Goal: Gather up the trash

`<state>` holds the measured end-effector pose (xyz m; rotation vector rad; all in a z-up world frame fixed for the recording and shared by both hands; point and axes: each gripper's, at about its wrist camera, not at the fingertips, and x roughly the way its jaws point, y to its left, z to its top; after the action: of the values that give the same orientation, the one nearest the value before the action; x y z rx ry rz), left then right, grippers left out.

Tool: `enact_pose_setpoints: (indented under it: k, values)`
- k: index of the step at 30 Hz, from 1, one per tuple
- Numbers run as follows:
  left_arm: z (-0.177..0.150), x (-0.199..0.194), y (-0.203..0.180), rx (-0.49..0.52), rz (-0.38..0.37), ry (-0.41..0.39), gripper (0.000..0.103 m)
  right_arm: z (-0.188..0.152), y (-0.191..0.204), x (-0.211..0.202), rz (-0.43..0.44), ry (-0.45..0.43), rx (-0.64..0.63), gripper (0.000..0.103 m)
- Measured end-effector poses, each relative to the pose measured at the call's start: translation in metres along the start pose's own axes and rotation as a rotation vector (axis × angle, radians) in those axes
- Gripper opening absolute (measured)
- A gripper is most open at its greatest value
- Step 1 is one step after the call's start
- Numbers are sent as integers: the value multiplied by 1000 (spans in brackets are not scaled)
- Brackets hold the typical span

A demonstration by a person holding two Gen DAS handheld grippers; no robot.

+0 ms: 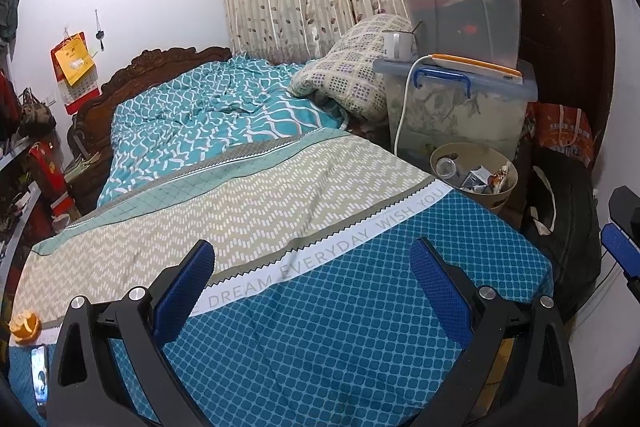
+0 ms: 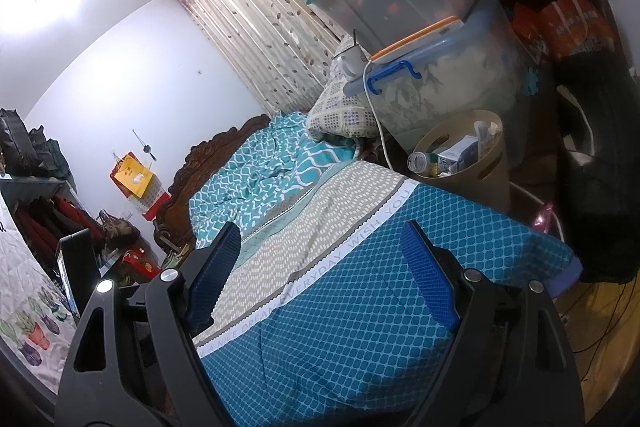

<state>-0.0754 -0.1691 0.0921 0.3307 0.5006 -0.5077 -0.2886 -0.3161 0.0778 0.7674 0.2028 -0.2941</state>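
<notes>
Both tools hang spread and empty over the bed's blue diamond-patterned sheet [image 1: 360, 327]: left tool [image 1: 312, 291], right tool [image 2: 320, 267]. The round beige plastic trash bin [image 1: 474, 171], holding a clear bottle and wrappers, stands beside the bed. An orange peel [image 1: 25, 325] lies on the sheet's left edge.

Mug [image 1: 397, 45] on lidded storage box [image 1: 460, 115] beside bed [image 1: 280, 187]

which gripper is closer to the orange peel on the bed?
Left. The left gripper hangs open with the orange peel just off its left finger. The right gripper is farther right; its view misses the peel.
</notes>
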Motion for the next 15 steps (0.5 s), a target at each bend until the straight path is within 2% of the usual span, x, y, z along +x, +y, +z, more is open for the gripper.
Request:
enact_pose_setpoints:
  k: [15]
  values:
    - [-4, 3, 0, 9, 0, 9, 94, -5, 0, 0, -5, 10, 0, 83]
